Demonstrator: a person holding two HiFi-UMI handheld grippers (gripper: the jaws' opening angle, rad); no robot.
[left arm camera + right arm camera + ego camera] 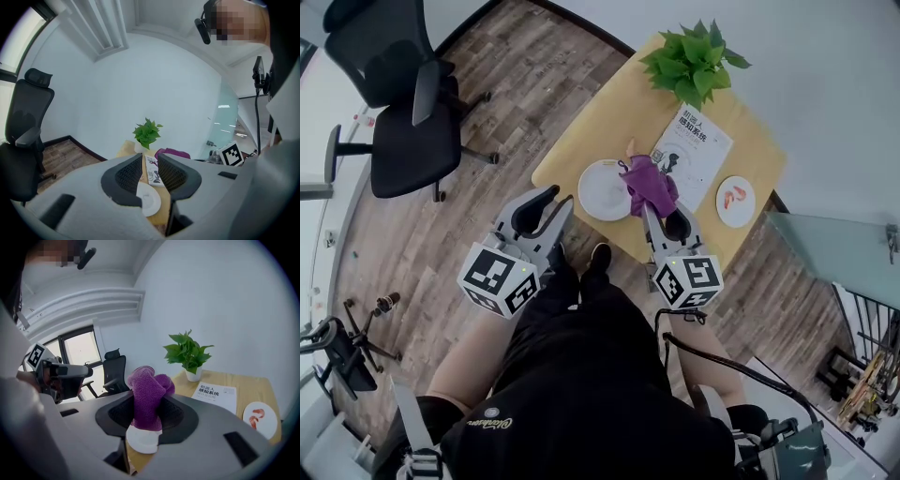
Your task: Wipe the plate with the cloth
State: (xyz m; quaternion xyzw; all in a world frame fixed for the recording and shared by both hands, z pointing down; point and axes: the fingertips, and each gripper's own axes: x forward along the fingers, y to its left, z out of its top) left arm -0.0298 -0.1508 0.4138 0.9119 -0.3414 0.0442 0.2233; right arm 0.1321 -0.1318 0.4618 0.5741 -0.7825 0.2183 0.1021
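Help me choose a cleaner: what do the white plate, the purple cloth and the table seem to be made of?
Plate: probably glazed ceramic, though melamine is possible; smooth, plain white, with a ringed rim.
Cloth: soft knitted or terry textile; its surface looks fuzzy and looped.
Table: light wood or wood-look laminate; pale tan, even and matte.
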